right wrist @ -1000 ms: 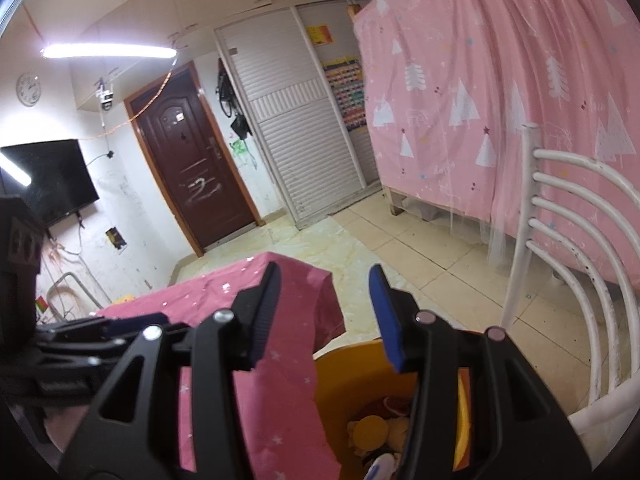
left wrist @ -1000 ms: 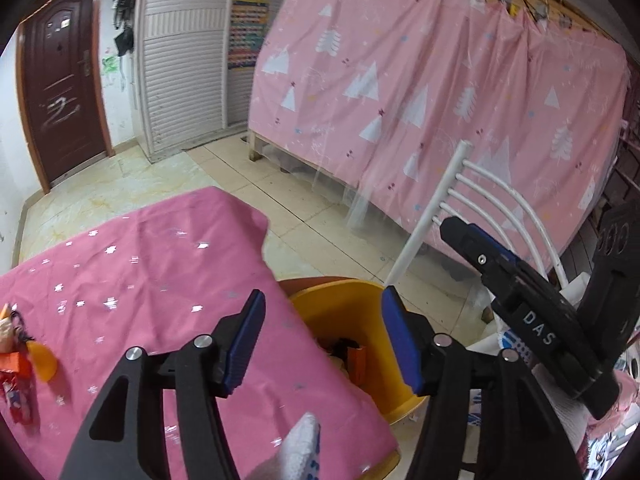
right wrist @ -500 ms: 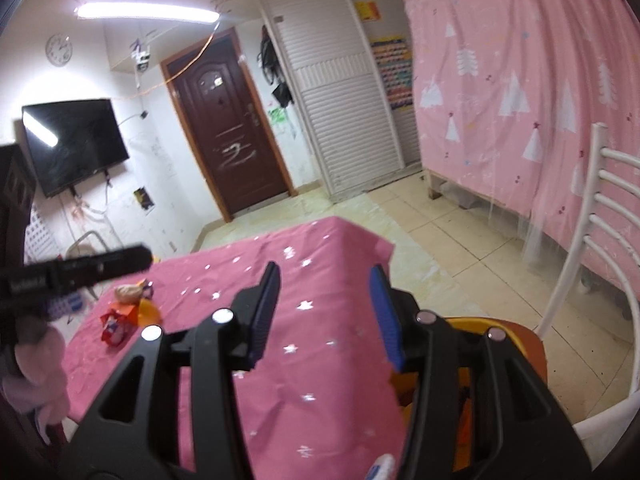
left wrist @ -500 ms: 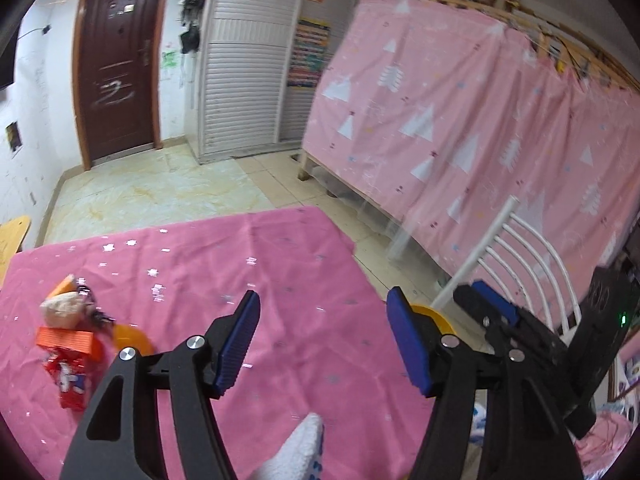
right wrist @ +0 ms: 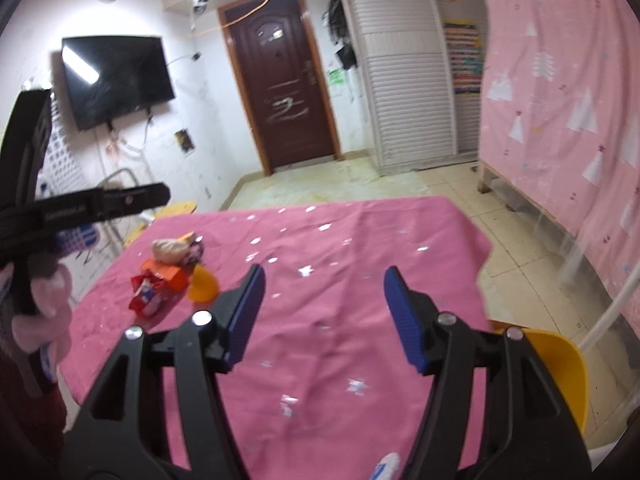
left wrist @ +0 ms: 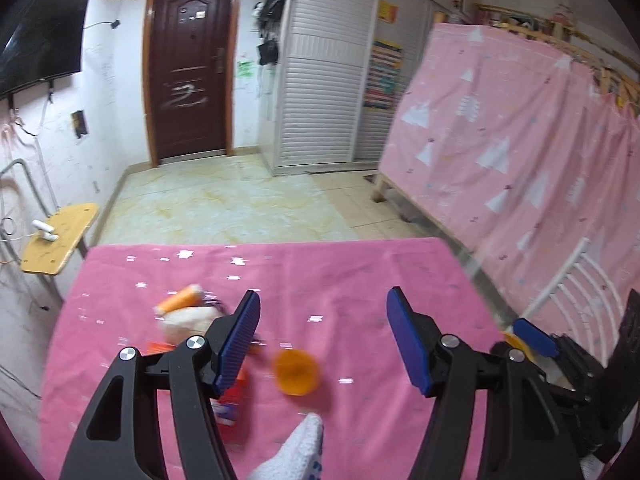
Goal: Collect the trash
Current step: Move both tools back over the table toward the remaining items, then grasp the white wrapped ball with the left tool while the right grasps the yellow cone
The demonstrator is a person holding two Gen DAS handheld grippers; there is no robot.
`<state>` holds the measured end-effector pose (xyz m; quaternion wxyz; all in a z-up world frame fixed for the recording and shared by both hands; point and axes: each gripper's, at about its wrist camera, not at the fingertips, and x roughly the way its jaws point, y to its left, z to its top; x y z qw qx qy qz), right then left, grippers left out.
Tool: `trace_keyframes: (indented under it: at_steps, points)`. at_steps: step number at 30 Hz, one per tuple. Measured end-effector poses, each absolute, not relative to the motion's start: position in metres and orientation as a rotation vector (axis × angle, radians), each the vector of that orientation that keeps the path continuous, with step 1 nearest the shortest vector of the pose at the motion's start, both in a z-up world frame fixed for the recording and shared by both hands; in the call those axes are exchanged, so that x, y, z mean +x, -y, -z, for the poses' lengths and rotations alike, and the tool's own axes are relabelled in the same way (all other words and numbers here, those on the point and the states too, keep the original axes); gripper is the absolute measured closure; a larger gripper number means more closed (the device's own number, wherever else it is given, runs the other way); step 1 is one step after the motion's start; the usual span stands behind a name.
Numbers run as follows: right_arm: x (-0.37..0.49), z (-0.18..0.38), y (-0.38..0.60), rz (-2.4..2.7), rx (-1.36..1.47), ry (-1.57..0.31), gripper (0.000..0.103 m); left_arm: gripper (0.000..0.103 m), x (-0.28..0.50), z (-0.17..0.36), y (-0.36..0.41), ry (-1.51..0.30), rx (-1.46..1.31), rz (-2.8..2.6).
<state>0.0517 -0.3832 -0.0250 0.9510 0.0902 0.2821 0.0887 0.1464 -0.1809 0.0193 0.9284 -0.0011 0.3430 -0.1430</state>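
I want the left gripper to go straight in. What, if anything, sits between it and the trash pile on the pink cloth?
Nothing visible. The left gripper is open and empty, and only bare pink cloth lies before the trash pile, whose orange cup is nearest.

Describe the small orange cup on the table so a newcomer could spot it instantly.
Start at the pink star-print tablecloth. Near its left side sits a trash cluster; the orange cup lies tipped at that cluster's right edge. It alone is plain, round and glossy orange; its neighbours are printed wrappers and crumpled paper.
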Motion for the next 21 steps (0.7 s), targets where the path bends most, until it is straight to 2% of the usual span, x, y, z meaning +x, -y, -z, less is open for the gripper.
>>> trace_keyframes:
  at_steps: [11, 21]
  points:
    - [0.080, 0.029, 0.322, -0.261, 0.097, -0.644, 0.041, 0.045, 0.192, -0.004, 0.100, -0.773, -0.061, 0.203]
    - [0.102, 0.033, 0.276, -0.325, 0.036, -0.695, 0.035, 0.045, 0.221, 0.033, 0.085, -0.865, -0.073, 0.210]
